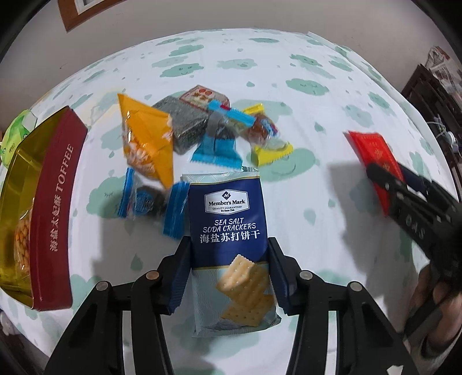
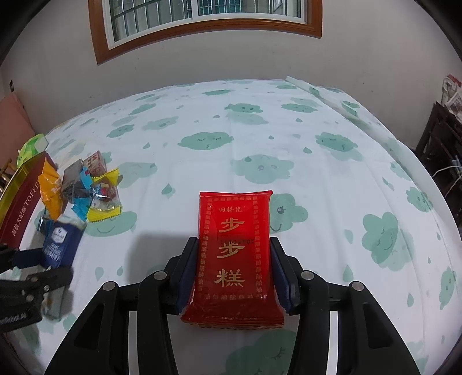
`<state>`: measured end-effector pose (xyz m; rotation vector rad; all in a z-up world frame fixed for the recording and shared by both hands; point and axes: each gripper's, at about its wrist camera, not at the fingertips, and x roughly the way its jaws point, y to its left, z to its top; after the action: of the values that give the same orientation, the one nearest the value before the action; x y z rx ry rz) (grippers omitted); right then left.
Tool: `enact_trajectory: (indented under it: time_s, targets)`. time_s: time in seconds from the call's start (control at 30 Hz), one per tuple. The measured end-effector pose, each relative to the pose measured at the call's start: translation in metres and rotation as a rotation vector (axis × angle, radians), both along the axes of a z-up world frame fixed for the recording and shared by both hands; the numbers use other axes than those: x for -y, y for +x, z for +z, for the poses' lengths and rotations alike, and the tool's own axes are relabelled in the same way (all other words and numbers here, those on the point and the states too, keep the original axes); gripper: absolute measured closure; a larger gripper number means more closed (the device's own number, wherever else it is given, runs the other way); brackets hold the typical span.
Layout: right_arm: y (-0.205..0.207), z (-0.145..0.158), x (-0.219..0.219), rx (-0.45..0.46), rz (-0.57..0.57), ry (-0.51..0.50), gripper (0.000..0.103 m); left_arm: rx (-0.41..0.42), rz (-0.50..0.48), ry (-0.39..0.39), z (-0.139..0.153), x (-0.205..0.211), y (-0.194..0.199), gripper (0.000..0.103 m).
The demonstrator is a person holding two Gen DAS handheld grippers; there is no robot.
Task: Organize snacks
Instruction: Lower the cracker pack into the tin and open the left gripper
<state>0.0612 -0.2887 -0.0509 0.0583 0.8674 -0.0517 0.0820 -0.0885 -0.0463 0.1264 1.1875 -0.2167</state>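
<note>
My left gripper is shut on a blue soda cracker packet and holds it above the cloud-print sheet. My right gripper is shut on a red cake packet; it also shows in the left wrist view at the right. A pile of loose snacks lies ahead of the left gripper: an orange bag, a grey packet, a blue wrapper and a yellow wrapper. The pile shows in the right wrist view at the left. A red and gold toffee box stands open at the far left.
A green packet sits behind the toffee box. The bed sheet stretches wide to the wall with a window. Dark furniture stands beyond the bed's right edge.
</note>
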Motion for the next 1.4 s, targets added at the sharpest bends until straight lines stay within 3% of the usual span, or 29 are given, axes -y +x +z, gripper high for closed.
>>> enact_trajectory:
  time_s: [0.33,0.63,1.0,1.4]
  targets:
    - [0.001,-0.001,-0.005,-0.009,0.001,-0.033,0.053,-0.001,-0.085,-0.054,0.018,-0.014,-0.026,0.057]
    - [0.001,-0.001,-0.005,-0.009,0.001,-0.036,0.053,0.100,-0.109,-0.089,0.064,-0.037,-0.032,0.057]
    - [0.002,-0.001,-0.005,-0.010,0.000,-0.037,0.053,0.200,0.051,0.020,0.091,-0.117,-0.002,0.057]
    - [0.002,-0.001,-0.005,-0.010,0.000,-0.038,0.053,0.144,0.219,0.125,0.063,-0.218,0.028,0.057]
